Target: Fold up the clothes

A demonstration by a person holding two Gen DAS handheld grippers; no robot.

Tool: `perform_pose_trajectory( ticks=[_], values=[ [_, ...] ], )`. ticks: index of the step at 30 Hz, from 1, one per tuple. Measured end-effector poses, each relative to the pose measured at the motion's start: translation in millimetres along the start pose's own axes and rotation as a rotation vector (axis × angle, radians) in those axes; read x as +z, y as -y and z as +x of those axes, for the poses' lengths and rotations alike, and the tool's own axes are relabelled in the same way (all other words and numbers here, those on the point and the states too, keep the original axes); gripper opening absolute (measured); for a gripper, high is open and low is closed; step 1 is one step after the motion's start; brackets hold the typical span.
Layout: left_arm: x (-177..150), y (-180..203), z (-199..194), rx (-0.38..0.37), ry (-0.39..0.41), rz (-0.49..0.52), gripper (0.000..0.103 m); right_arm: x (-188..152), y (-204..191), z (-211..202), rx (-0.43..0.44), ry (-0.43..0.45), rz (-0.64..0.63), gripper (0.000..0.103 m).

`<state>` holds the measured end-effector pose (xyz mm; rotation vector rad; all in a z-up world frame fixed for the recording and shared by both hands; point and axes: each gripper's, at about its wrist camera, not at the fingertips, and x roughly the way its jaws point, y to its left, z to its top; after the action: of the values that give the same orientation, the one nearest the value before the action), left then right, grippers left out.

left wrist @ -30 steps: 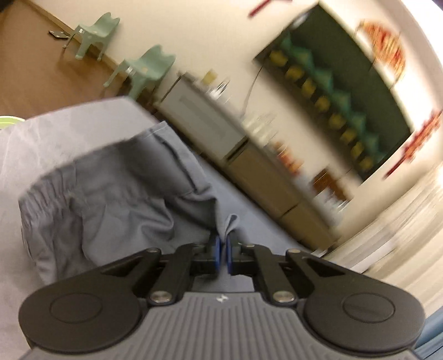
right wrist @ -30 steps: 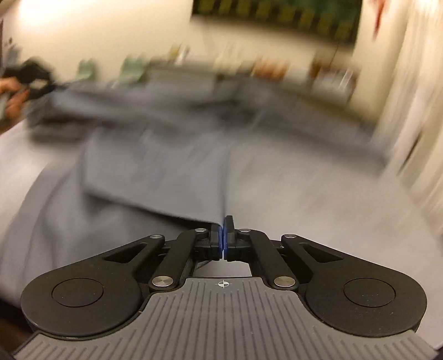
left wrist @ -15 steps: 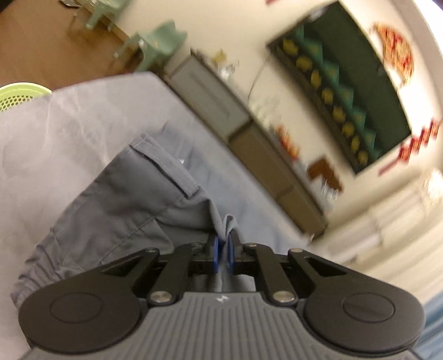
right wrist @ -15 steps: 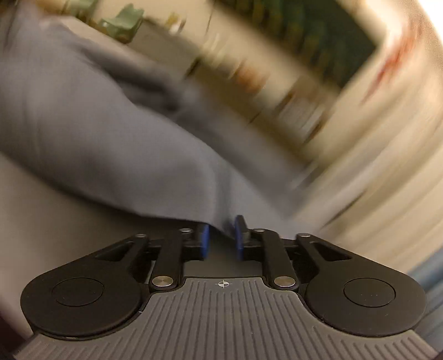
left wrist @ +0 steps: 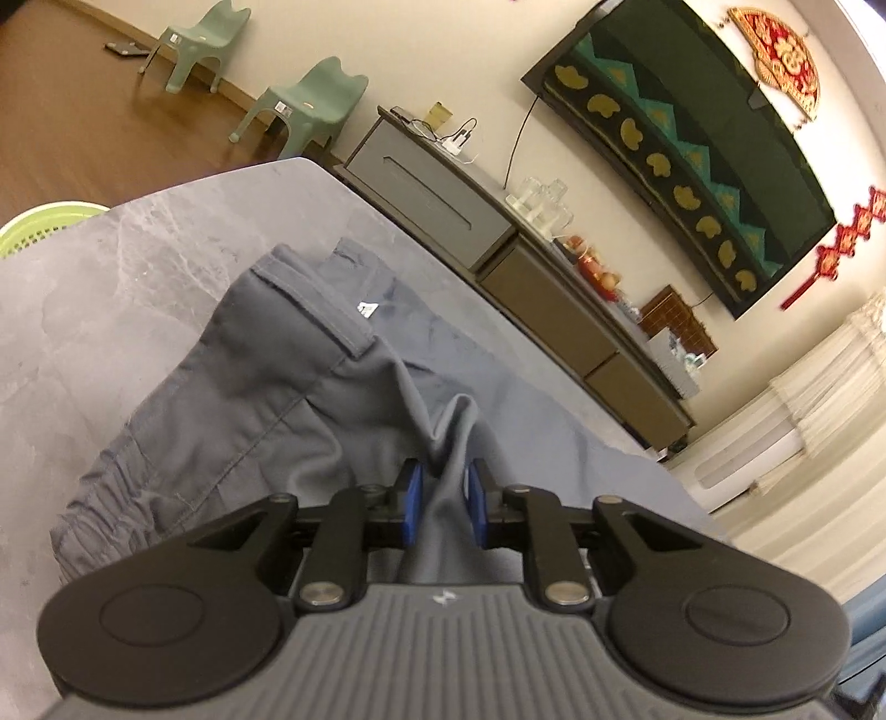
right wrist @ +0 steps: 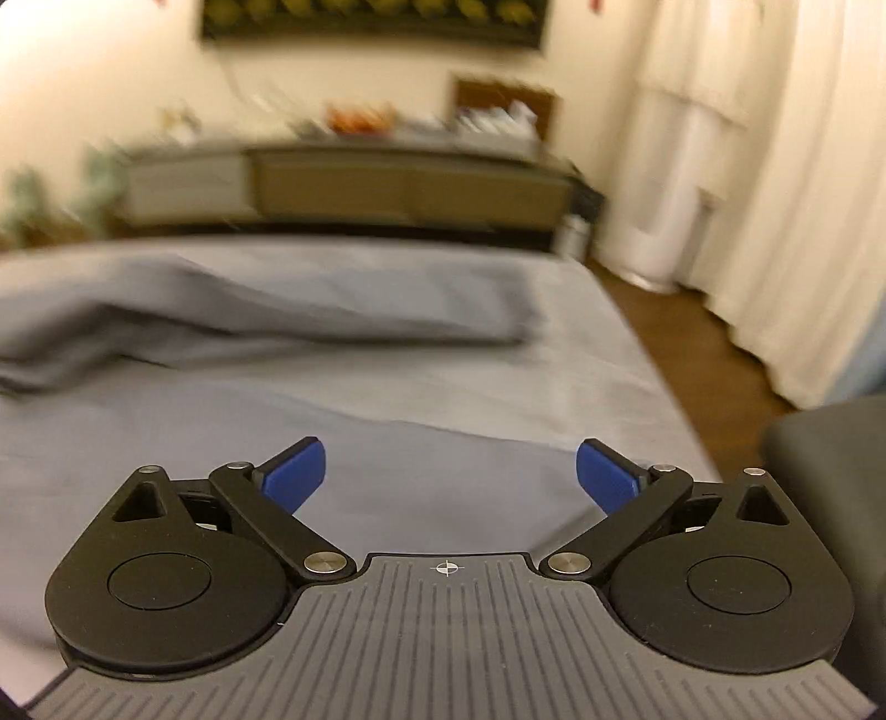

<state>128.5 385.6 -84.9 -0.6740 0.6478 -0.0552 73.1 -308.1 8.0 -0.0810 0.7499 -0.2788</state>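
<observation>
Trousers (left wrist: 266, 399) stretch lengthwise across the table (left wrist: 111, 288) — left tongs (left wrist: 443, 498), just loosening, straddle a fabric ridge; right tongs (right wrist: 449, 476) just opened wide, empty.

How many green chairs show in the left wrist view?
2. One chair stands at the top left by the wall; the other chair is right of it, beside the grey cabinet. The table may hide more.

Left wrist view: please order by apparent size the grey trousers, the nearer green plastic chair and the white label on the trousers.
1. Grey trousers, largest.
2. Nearer green plastic chair; it stands farther away, so true size is unsure.
3. White label, smallest.
</observation>
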Motion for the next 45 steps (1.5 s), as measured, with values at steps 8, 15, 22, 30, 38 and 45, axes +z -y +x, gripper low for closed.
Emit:
perform_pose_trajectory(
  ticks=[8, 15, 22, 30, 38, 45],
  values=[
    [6, 9, 10, 0.047, -0.011, 0.044, 0.018, 1, 45, 123, 0.024, -0.218, 0.097, 0.086],
    [9, 25, 24, 0.101, -0.011, 0.090, 0.018, 14, 40, 119, 0.150, -0.191, 0.131, 0.000],
    [6, 27, 13, 0.104, 0.000, 0.084, 0.018, 1, 101, 73, 0.167, -0.070, 0.592, 0.090],
    [-1, 33, 4, 0.116, -0.006, 0.070, 0.019, -29, 87, 126, 0.118, -0.142, 0.657, 0.035],
    [6, 37, -2, 0.131, 0.030, 0.089, 0.021, 4, 89, 38, 0.197, 0.373, 0.616, 0.000],
    [8, 41, -3, 0.112, 0.017, 0.093, 0.019, -68, 116, -6, 0.054, 0.140, 0.697, 0.007]
  ],
)
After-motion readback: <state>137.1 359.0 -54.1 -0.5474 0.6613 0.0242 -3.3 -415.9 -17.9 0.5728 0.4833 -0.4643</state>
